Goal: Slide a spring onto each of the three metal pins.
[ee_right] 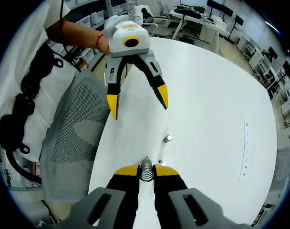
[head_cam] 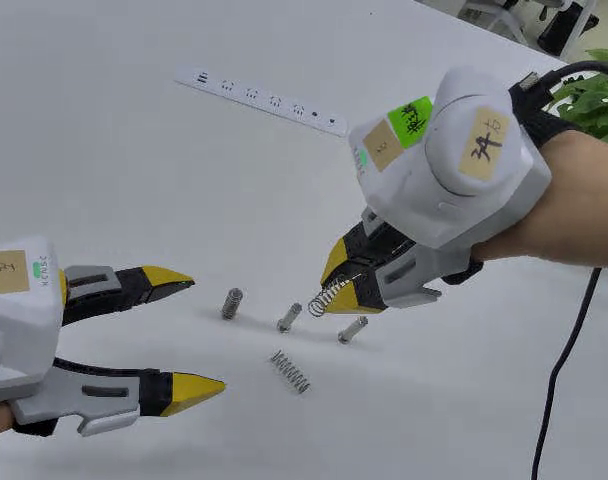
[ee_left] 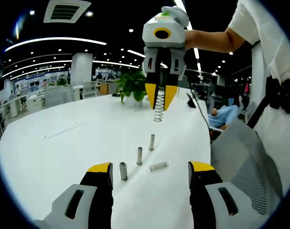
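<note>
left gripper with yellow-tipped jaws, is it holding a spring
No, the left gripper stands open and empty; the coiled metal spring is pinched by the right gripper.

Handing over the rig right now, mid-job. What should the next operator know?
Left claw: open, empty, beside the pins.
Right claw: shut on the held spring, raised above the pins.
Done: the leftmost pin in the head view wears its spring.
To do: the middle pin and rightmost pin are bare; seat the held spring on one, then pick up the loose spring lying flat near them for the other.
</note>
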Demonstrator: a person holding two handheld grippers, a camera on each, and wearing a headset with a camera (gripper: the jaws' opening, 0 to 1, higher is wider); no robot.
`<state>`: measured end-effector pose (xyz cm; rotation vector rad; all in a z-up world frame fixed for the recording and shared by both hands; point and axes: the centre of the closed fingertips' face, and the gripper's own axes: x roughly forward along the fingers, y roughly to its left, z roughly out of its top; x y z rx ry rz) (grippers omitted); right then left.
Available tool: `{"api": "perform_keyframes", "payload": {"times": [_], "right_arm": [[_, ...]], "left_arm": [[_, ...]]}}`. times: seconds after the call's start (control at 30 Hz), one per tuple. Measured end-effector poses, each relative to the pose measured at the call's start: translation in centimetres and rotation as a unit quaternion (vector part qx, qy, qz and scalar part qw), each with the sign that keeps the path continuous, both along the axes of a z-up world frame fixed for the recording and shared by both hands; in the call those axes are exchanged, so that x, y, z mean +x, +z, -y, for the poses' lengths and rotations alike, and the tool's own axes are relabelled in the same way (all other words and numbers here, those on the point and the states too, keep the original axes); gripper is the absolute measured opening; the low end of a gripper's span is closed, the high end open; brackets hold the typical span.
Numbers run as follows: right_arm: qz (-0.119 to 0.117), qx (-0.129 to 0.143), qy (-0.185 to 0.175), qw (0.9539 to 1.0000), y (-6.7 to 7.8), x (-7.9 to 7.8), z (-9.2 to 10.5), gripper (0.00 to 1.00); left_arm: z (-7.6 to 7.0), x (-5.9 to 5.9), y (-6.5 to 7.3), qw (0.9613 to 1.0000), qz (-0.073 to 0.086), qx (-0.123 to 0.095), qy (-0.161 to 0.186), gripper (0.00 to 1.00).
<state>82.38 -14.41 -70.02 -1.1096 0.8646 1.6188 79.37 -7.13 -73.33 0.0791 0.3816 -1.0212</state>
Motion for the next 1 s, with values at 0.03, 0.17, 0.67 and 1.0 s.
{"api": "perform_keyframes", "payload": {"times": [0.03, 0.17, 0.67, 1.0], "right_arm": [[0.0, 0.0, -0.001, 1.0, -0.1, 0.1, 0.0, 0.12], [0.003, -0.003, -0.01, 0.9999, -0.9, 1.0, 0.0, 0.12], [0.007, -0.016, -0.039, 0.9991, -4.4, 3.1, -0.1, 0.12], [-0.002, -0.027, -0.048, 0.9985, -6.2, 3.6, 0.0, 0.12]], "left_arm": [[-0.1, 0.0, -0.1, 1.0, -0.003, 0.0, 0.001, 0.67], [-0.6, 0.2, -0.7, 1.0, -0.005, 0.003, 0.002, 0.75], [-1.4, 1.3, -2.8, 0.9997, -0.012, 0.021, 0.008, 0.96], [-1.3, 1.4, -3.4, 0.9995, -0.027, 0.018, 0.006, 1.0]]}}
